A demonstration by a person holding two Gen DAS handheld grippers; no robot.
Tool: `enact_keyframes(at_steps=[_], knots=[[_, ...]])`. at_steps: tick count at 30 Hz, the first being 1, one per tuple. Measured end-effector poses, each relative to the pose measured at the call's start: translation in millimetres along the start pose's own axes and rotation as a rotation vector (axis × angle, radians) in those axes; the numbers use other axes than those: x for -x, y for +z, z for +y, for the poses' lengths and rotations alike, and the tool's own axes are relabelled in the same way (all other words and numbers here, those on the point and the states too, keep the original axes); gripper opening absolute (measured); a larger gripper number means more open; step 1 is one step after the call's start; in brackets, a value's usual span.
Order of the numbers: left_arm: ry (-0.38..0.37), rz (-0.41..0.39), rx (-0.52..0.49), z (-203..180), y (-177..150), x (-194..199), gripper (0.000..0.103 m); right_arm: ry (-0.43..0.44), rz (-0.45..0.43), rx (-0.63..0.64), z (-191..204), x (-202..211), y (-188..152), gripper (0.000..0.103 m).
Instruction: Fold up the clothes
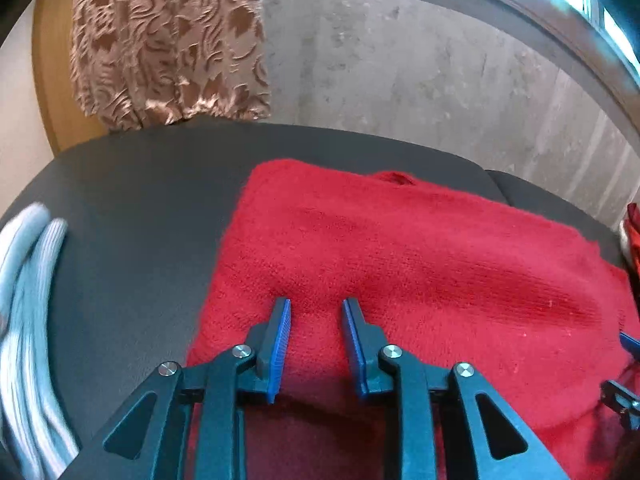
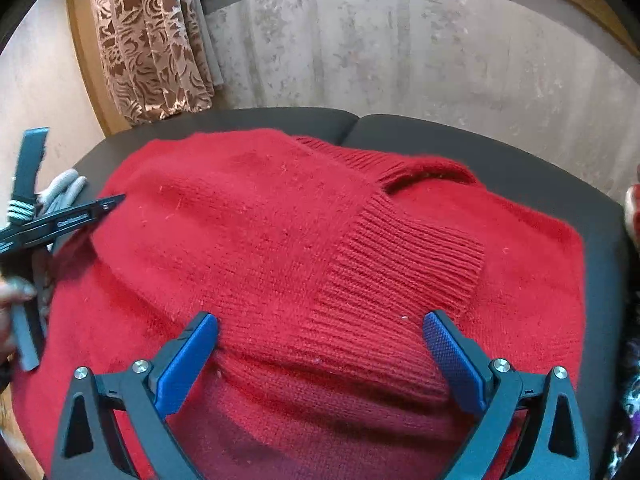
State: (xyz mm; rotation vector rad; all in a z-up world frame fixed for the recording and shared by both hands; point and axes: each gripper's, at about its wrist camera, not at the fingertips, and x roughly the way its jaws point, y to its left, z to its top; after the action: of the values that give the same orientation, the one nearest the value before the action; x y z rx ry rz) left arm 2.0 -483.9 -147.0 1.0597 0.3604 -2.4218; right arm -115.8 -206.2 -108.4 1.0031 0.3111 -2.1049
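Note:
A red knitted sweater (image 2: 248, 240) lies spread on the dark grey table (image 1: 140, 208). One sleeve is folded across the body, with its ribbed cuff (image 2: 416, 256) toward the right and the collar (image 2: 404, 172) at the far side. My right gripper (image 2: 320, 320) hovers wide open over the near part of the sweater, nothing between its blue pads. My left gripper (image 1: 317, 307) stands open with a narrower gap over the sweater's (image 1: 400, 264) left part. The pad tips are close to the knit, and I cannot tell if they touch it.
A light blue-grey ribbed garment (image 1: 28, 300) lies at the table's left edge. A red-and-white item (image 1: 630, 236) sits at the right edge. A seam (image 2: 354, 128) splits the tabletop at the back. A patterned curtain (image 1: 168, 40) and a grey wall stand behind.

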Motion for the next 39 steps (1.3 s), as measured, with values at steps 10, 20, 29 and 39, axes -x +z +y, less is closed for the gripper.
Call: enact_keyframes(at_steps=[10, 20, 29, 39], knots=[[-0.047, -0.012, -0.007, -2.6, -5.8, 3.7, 0.027, 0.087, -0.059, -0.113, -19.6, 12.7, -1.0, 0.103], [-0.126, 0.014, 0.024, 5.3, -7.1, 14.8, 0.027, 0.154, -0.091, -0.183, -31.2, 16.5, -3.1, 0.103], [-0.202, -0.017, -0.14, -21.5, 2.7, 34.8, 0.027, 0.112, -0.109, -0.041, -1.4, 42.5, 23.3, 0.1], [-0.304, 0.037, 0.026, -10.4, -21.8, 22.0, 0.029, 0.182, 0.03, 0.089, 28.7, -12.1, 62.6, 0.1]])
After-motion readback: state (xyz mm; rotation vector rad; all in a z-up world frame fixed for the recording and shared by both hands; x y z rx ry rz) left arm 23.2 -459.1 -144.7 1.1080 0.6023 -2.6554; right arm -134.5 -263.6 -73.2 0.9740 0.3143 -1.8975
